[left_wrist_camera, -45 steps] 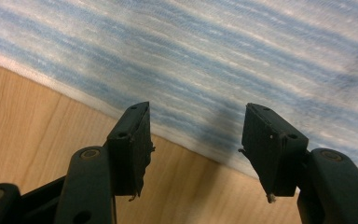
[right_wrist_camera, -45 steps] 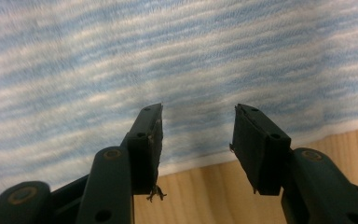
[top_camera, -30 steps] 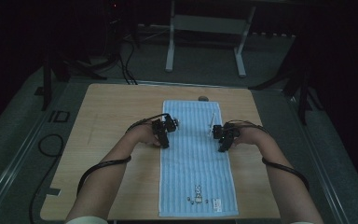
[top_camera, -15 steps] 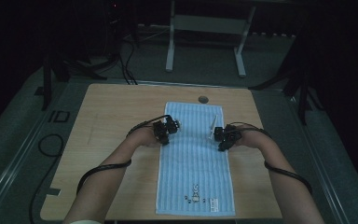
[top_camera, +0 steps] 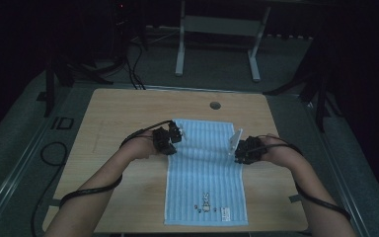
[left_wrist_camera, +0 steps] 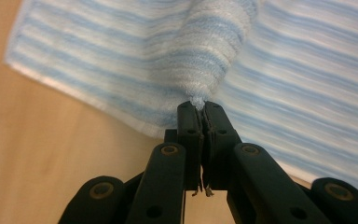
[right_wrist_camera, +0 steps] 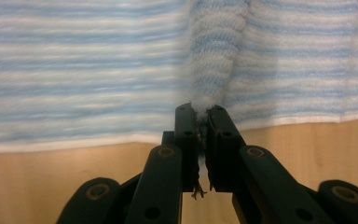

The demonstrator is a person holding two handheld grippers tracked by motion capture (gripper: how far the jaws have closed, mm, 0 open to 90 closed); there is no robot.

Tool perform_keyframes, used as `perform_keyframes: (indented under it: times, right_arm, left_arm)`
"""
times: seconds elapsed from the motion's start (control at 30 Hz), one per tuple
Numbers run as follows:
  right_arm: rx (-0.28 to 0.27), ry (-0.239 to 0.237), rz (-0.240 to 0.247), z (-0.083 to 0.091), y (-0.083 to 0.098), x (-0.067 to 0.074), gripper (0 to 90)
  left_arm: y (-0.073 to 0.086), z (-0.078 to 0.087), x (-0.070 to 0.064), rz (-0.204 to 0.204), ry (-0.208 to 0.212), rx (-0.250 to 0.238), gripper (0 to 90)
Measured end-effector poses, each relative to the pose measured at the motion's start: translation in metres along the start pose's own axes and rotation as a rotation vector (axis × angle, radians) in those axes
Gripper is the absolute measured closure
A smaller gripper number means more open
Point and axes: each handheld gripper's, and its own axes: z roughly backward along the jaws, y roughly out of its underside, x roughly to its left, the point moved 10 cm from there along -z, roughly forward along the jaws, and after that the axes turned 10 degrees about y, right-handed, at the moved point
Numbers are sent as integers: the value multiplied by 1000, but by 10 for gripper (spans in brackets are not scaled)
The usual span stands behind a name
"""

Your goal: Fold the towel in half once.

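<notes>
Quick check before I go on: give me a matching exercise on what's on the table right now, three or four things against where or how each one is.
Things:
1. left gripper
2. right gripper
3. towel
4. round hole

States:
A. in the table top, beyond the towel's far end
B. shut on the towel's right edge
C. striped blue and white, partly lifted
D. shut on the towel's left edge

Pairs: 1-D, 2-B, 3-C, 4-A

Light wooden table (top_camera: 128, 113) — striped blue towel (top_camera: 205, 177) on it, lengthwise
</notes>
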Motion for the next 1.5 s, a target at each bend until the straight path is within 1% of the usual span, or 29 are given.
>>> perform_keyframes:
  times: [0.07, 0.17, 0.2, 0.27, 0.3, 0.33, 0.37, 0.43, 0.5, 0.53, 0.57, 0.63, 0.67, 0.77, 0.8, 0.87, 0.9, 0.93, 1.03, 1.07, 1.13, 1.17, 1.2, 1.23, 1.27, 1.33, 1.4, 1.47, 1.5]
  right_arm:
    - [-5, -6, 17, 2, 1, 15, 827]
    - [-11, -29, 19, 0, 4, 36, 814]
    - [-12, -36, 17, -1, 5, 42, 806]
    - [-10, -49, 17, -4, 6, 52, 805]
    - [-10, -49, 17, -4, 6, 52, 805]
    - [-11, -59, 20, -5, 6, 58, 805]
    - [4, -86, 38, -9, 7, 69, 799]
    - [9, -106, 37, -12, 6, 77, 800]
    - [8, -116, 39, -13, 6, 80, 800]
    - [9, -119, 38, -14, 6, 83, 800]
    - [10, -146, 33, -17, 6, 89, 800]
    - [13, -162, 38, -21, 5, 94, 798]
    - [16, -168, 36, -23, 5, 96, 797]
    - [5, -174, 12, -24, 4, 97, 792]
    - [3, -175, 12, -24, 4, 97, 770]
    - [2, -200, 12, -20, 4, 99, 729]
    - [0, -210, 14, -17, 4, 100, 701]
    - [-4, -214, 15, -13, 5, 99, 688]
    - [-12, -186, 7, -2, 6, 88, 666]
    - [-19, -172, 1, 3, 7, 81, 666]
    - [-22, -167, -1, 5, 7, 78, 666]
    - [-48, -160, -27, 12, 6, 61, 651]
    - [-55, -155, -40, 14, 5, 52, 651]
    - [-45, -146, -59, 14, 5, 40, 651]
    - [-35, -138, -64, 13, 6, 33, 651]
    - [-19, -122, -69, 8, 5, 15, 650]
    - [-8, -121, -96, 1, 3, -1, 650]
    - [13, -108, -115, -13, 3, -19, 650]
    - [13, -108, -115, -13, 3, -19, 650]
  left_arm:
    - [7, -6, -16, -28, 26, 11, 863]
    - [16, -18, -35, -35, 68, 9, 860]
    - [20, -22, -39, -36, 84, 12, 860]
    - [25, -29, -45, -40, 88, 26, 860]
    - [25, -29, -45, -40, 88, 26, 859]
    - [31, -36, -53, -54, 111, 50, 859]
    - [32, -38, -56, -52, 117, 56, 859]
    - [36, -41, -62, -63, 131, 68, 856]
    - [37, -42, -64, -60, 136, 70, 855]
    - [40, -46, -68, -61, 153, 84, 855]
    - [42, -47, -69, -65, 161, 94, 855]
    - [46, -53, -73, -68, 179, 109, 846]
    - [47, -56, -74, -60, 183, 113, 838]
    - [47, -57, -74, -49, 191, 99, 838]
    - [47, -57, -74, -47, 195, 97, 837]
    - [47, -56, -75, -44, 201, 97, 824]
    - [47, -54, -75, -43, 206, 98, 798]
    - [47, -51, -74, -45, 202, 101, 778]
    - [44, -39, -66, -31, 180, 84, 692]
    - [43, -36, -63, -26, 175, 77, 690]
    - [43, -36, -63, -26, 175, 77, 676]
    - [38, -24, -40, 10, 110, 70, 598]
    - [36, -21, -30, 27, 93, 70, 584]
    - [34, -20, -25, 38, 86, 68, 546]
    - [32, -18, -18, 42, 73, 65, 533]
    - [28, -17, -3, 59, 46, 68, 532]
    - [24, -18, 11, 64, 32, 70, 532]
    - [18, -19, 26, 79, 17, 62, 532]
    - [18, -19, 26, 79, 17, 62, 532]
